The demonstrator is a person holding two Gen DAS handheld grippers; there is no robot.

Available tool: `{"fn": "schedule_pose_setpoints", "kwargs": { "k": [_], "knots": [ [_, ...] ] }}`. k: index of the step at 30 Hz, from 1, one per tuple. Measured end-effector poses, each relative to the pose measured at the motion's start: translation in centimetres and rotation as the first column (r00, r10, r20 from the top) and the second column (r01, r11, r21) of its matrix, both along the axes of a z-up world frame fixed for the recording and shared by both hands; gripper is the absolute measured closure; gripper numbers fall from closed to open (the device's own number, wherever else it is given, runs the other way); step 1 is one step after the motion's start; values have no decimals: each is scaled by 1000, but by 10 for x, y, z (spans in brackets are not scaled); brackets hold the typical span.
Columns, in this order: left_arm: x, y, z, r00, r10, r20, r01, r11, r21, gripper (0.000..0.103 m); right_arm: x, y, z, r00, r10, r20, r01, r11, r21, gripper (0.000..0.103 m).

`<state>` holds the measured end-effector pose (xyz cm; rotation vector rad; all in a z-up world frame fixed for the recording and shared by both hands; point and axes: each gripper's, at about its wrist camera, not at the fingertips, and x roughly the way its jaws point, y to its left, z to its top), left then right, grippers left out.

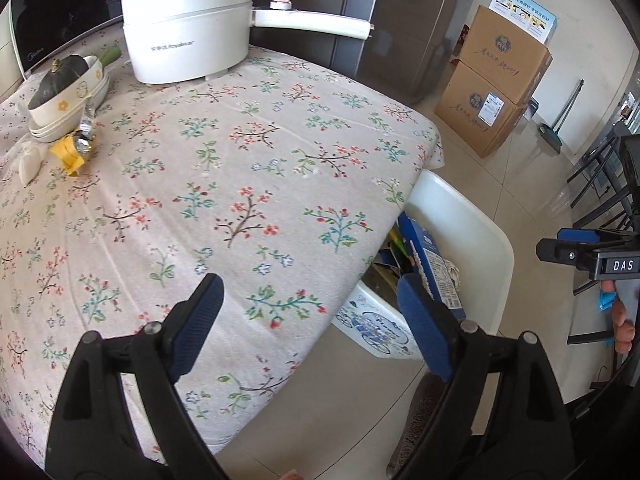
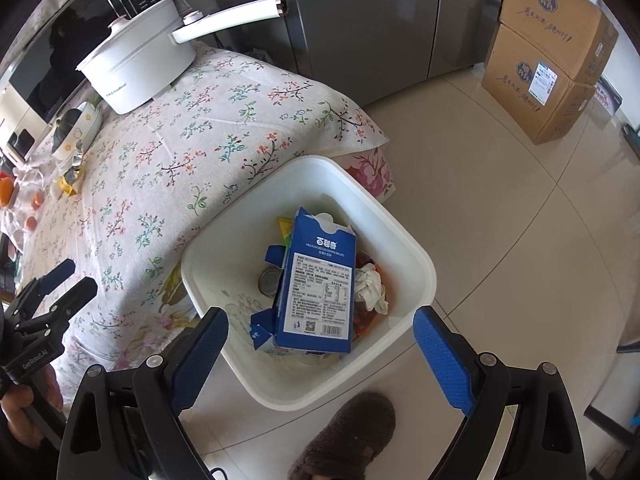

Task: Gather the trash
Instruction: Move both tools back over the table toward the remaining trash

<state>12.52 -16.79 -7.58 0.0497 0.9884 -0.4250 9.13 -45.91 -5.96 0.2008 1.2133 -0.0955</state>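
Observation:
A white trash bin (image 2: 404,240) stands on the floor beside the table; it also shows in the left wrist view (image 1: 476,220). Inside lie a blue biscuit box (image 2: 320,292), a can (image 2: 270,280), a crumpled white tissue (image 2: 372,286) and other scraps. My right gripper (image 2: 322,344) is open and empty above the bin. My left gripper (image 1: 308,316) is open and empty over the table's near edge. A yellow and silver wrapper (image 1: 78,146) lies on the floral tablecloth (image 1: 240,184) beside stacked bowls, far left of the left gripper.
A white electric pot (image 1: 188,28) with a long handle stands at the table's back. Bowls holding a dark squash (image 1: 60,80) sit at the left. Cardboard boxes (image 1: 496,84) stand by the wall. A grey slipper (image 2: 348,436) is on the floor beside the bin.

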Motion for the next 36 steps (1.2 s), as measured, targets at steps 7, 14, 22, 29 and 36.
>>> {"fn": "schedule_pose_setpoints", "kwargs": {
  "k": [7,14,22,29,36],
  "knots": [
    [1,49,15,995,84,52,-85,996,27,10,18,44,11,998,65,26,-65,998,-15,8],
    [0,108,22,978,191,81,-196,980,47,4,38,97,21,989,135,60,-134,991,-15,8],
    [-10,175,28,945,298,131,-308,950,56,1,57,172,24,971,215,106,-212,977,-31,8],
    [-19,235,26,916,378,137,-386,922,40,1,77,242,17,959,246,140,-248,969,0,8],
    [-26,289,18,886,445,134,-453,891,38,1,103,306,2,937,294,186,-302,953,12,8]
  ]
}}
